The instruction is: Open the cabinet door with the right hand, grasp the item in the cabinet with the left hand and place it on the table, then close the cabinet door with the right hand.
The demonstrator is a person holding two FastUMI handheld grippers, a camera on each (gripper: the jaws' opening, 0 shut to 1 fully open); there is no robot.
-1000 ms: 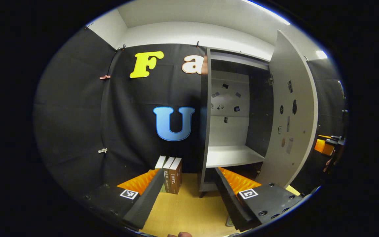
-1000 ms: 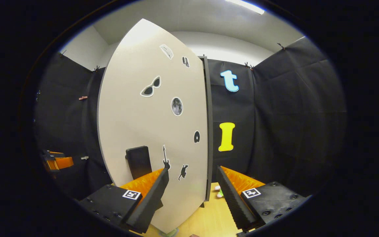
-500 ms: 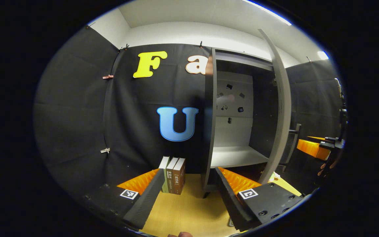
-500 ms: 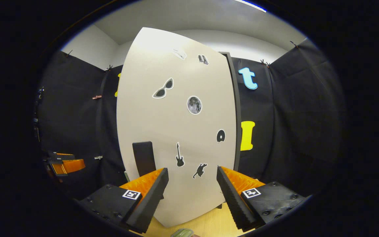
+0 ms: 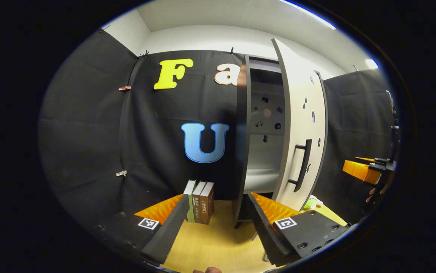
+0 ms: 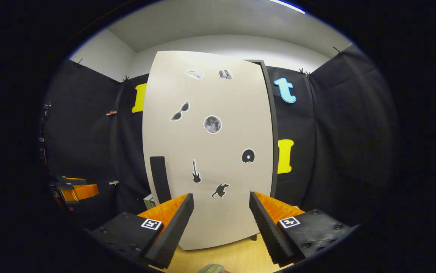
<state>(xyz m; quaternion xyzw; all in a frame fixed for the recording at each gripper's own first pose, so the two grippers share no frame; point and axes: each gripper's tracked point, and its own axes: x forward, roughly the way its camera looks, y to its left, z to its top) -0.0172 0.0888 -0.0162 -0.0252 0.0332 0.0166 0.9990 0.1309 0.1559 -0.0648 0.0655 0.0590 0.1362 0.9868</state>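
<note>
The grey cabinet (image 5: 242, 151) stands on the wooden table (image 5: 210, 242), its pale stickered door (image 5: 302, 113) swung most of the way shut with a narrow gap left. Through the gap a bare white shelf (image 5: 261, 178) shows. Three books (image 5: 199, 203) stand upright on the table left of the cabinet. My left gripper (image 5: 218, 223) is open and holds nothing, low over the table before the cabinet. In the right gripper view the door (image 6: 210, 151) faces me with its dark handle (image 6: 160, 178) at lower left. My right gripper (image 6: 221, 223) is open just in front of the door.
A small green and white object (image 5: 311, 203) lies on the table behind the door's lower edge. The right gripper (image 5: 362, 170) and a hand show at the far right of the left gripper view. The left gripper (image 6: 76, 189) shows at far left of the right gripper view.
The cabinet door has swung from wide open to nearly shut. The right gripper has followed it, staying open. The left gripper has hardly moved.
</note>
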